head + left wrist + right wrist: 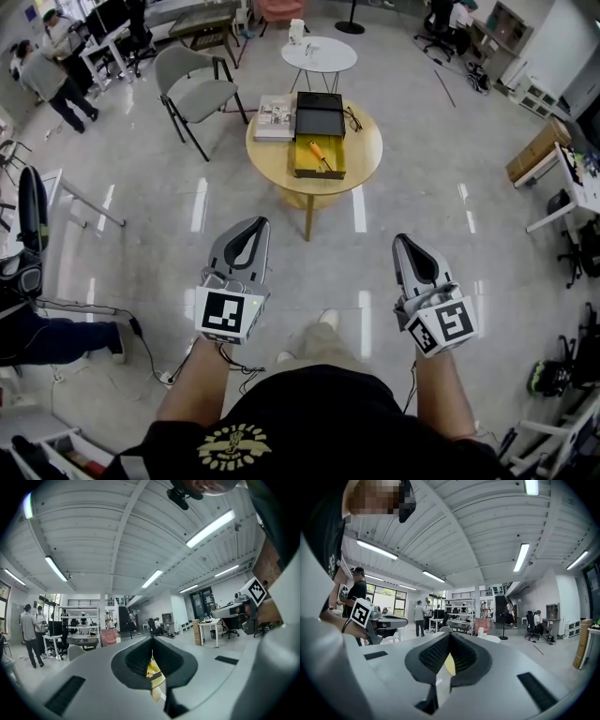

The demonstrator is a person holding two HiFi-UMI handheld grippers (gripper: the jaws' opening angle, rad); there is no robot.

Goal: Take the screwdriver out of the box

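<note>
**Both grippers shut and empty, screwdriver lying in the open box ahead**

Nearest to us, a person in a black shirt holds the two tools out over the grey floor; the left gripper (258, 223) has its jaws pressed together with nothing between them, and its own view shows the dark pads meeting at the tip; the right gripper (403, 240) is likewise closed tight on nothing, its pads meeting in its own view; both point roughly level toward the table, side by side and well apart from each other.

Further on we see a round wooden table (367, 142) on a single leg, well clear of both tools; on it sits the open box (337, 161), with a yellow inside and its black lid (320, 112) folded back on the far side; the screwdriver (320, 157), with an orange handle, lies slantwise inside the yellow tray, touched by neither gripper; a booklet (275, 117) lies on the tabletop just left of the lid, and a pair of spectacles (352, 119) just right of it.

Beyond and to the left stands a grey chair (192, 84); behind the wooden table is a small white round table (319, 54); at the far left two people (47, 80) stand by desks, and at the far right a cardboard carton (536, 150) sits on the floor.
</note>
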